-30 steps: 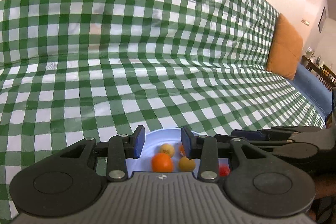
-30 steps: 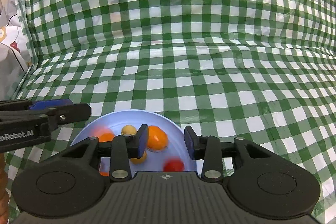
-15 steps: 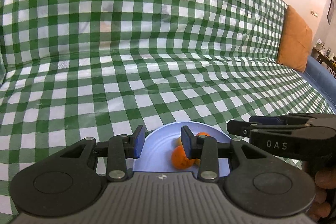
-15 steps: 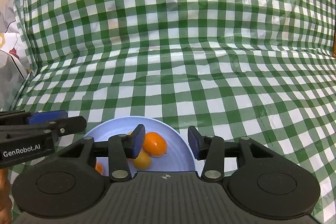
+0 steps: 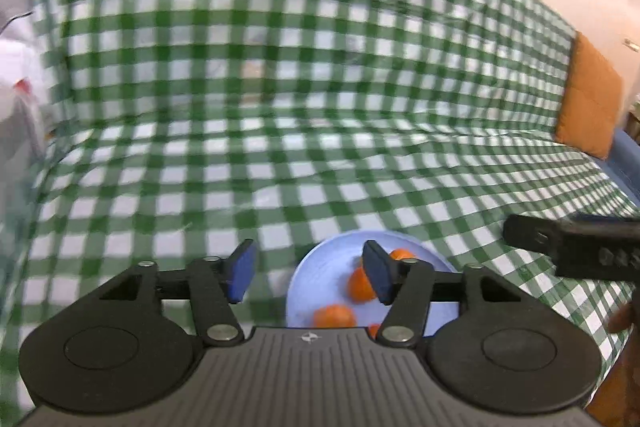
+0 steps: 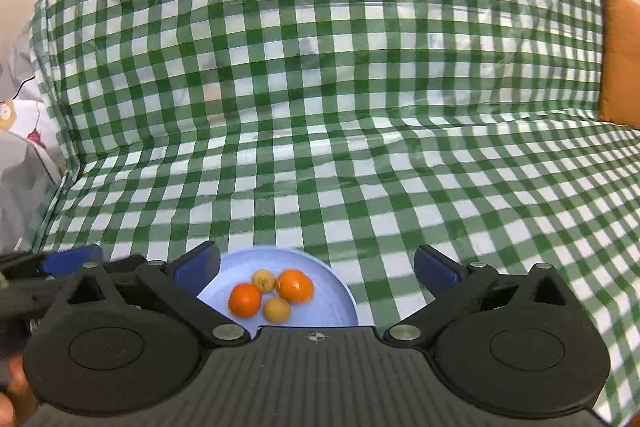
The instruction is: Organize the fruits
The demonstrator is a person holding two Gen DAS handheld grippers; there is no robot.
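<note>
A light blue plate [image 6: 340, 297] lies on the green checked cloth, low in both views. In the right wrist view it holds two oranges [image 6: 245, 299] [image 6: 295, 285] and two small yellow fruits [image 6: 264, 279] [image 6: 277, 309]. In the blurred left wrist view the plate [image 5: 316, 267] shows orange fruits [image 5: 335, 315] partly hidden behind the right finger. My left gripper [image 5: 306, 275] is open and empty above the plate's left edge. My right gripper [image 6: 316, 265] is wide open and empty above the plate. Each gripper shows at the other view's edge.
The checked cloth [image 6: 320, 107] covers a sofa seat and backrest. An orange cushion [image 6: 620, 59] stands at the far right, also in the left wrist view [image 5: 592, 99]. White patterned fabric [image 6: 20, 131] lies at the left edge.
Both grippers have opened wider, the right one most. Both cameras have pulled back and up from the plate. The left view has swung left and is blurred.
</note>
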